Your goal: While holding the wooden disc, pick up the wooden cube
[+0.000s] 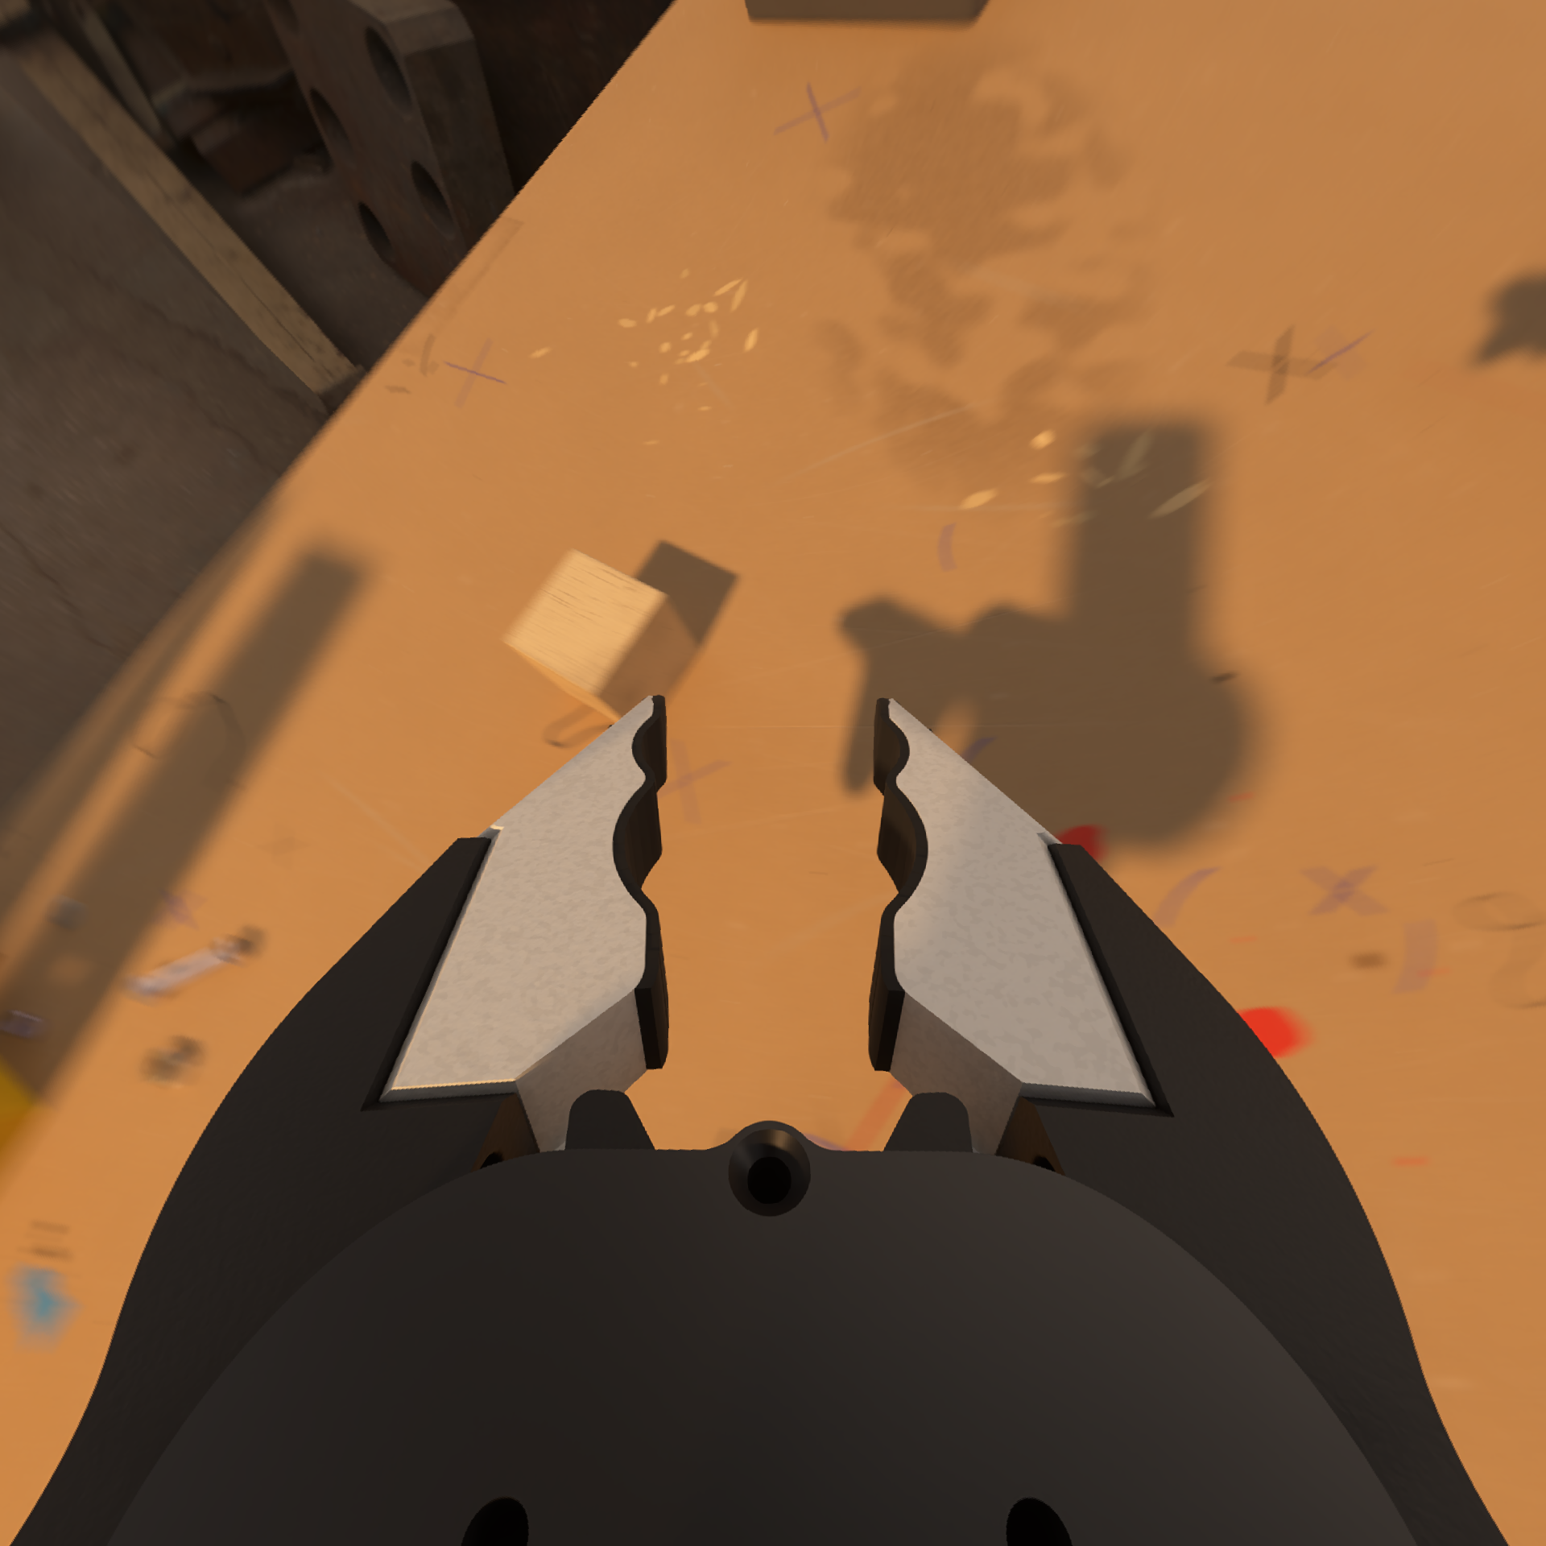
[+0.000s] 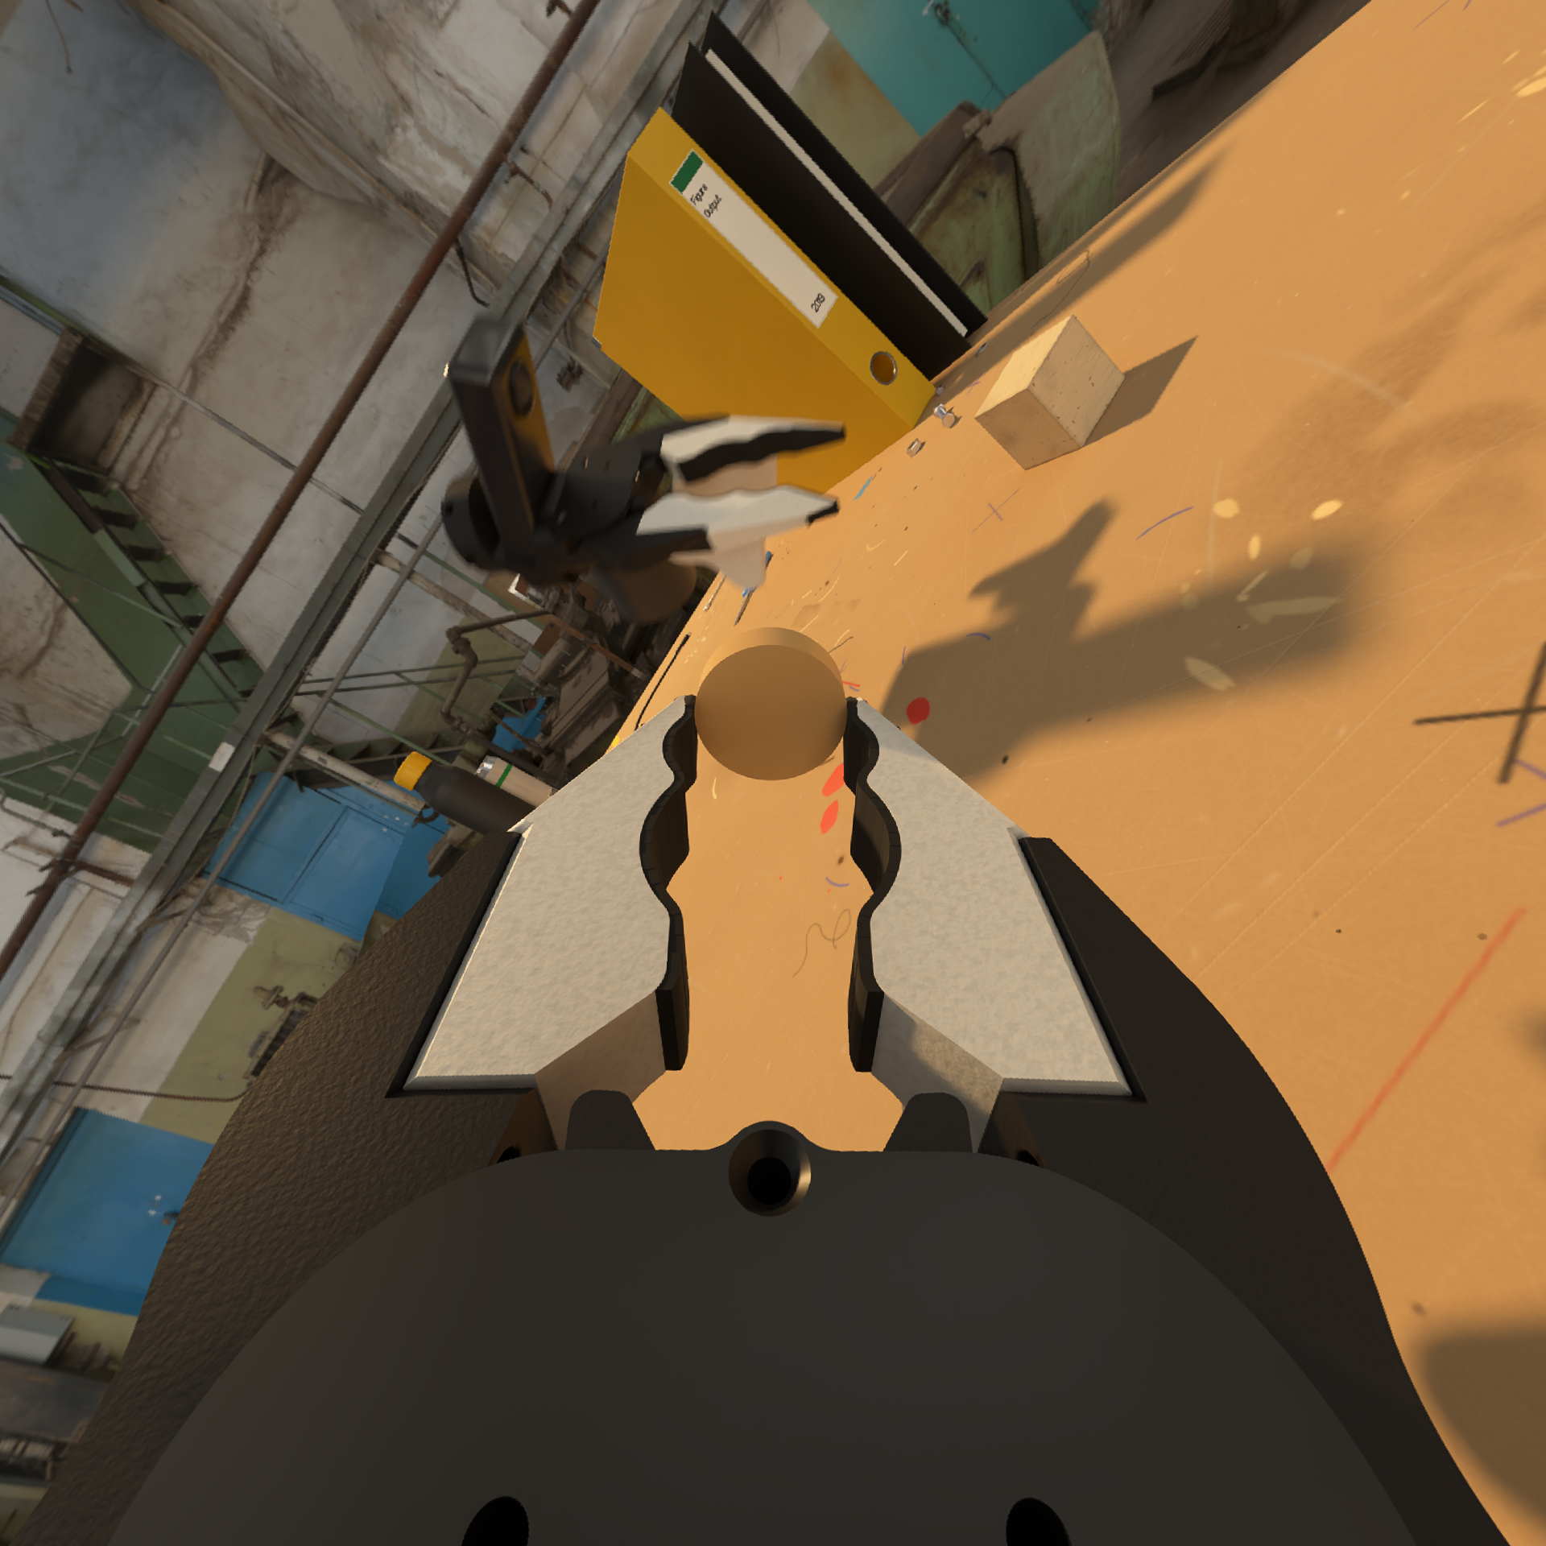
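Observation:
The wooden cube (image 1: 598,627) sits pale on the orange table (image 1: 836,251), near its left edge. My left gripper (image 1: 770,707) is open and empty, above the table, with the cube just ahead and to the left of its left fingertip. My right gripper (image 2: 770,711) is shut on the round wooden disc (image 2: 770,707), held between the fingertips above the table (image 2: 1255,836). The right wrist view also shows the cube (image 2: 1050,393) farther off and the left gripper (image 2: 836,468) in the air short of it.
A yellow binder (image 2: 753,284) and a black binder (image 2: 836,192) stand at the table edge beside the cube. Small screws (image 2: 945,414) lie near them. A wooden block (image 1: 862,7) shows at the far end. The table edge runs diagonally at the left.

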Controlling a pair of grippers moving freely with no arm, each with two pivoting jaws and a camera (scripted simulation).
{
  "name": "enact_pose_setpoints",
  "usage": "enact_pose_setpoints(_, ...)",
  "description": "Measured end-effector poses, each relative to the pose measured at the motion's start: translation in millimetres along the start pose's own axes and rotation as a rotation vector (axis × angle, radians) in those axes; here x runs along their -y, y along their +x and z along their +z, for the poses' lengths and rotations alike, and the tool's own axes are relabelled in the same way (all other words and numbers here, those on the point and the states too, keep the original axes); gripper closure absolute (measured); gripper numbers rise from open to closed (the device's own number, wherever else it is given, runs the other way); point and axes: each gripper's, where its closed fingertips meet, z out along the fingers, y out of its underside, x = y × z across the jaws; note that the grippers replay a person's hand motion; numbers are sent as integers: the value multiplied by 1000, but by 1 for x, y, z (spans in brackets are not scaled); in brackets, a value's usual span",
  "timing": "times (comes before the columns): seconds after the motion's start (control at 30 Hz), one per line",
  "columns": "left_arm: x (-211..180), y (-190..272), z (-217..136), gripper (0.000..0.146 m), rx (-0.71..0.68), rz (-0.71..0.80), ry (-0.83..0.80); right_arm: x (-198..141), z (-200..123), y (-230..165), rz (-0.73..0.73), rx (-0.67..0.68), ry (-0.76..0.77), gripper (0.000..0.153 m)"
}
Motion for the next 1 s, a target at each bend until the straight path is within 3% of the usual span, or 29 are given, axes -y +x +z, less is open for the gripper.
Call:
enact_pose_setpoints(0.13, 9, -46, 30, 86, -64, 220, -169, -4, 6, -3, 6, 20, -8, 118)
enact_pose_setpoints(0.3, -7, -62, 71, 74, -240, 308, -354, -11, 12, -4, -19, 10, -40, 118)
enact_pose_setpoints(0.5, -30, -63, 97, 66, -325, 368, -436, -12, 12, 0, -24, 6, -48, 118)
enact_pose_setpoints(1.0, -27, -71, 105, 81, -353, 409, -475, -8, 6, 5, 5, 9, -37, 118)
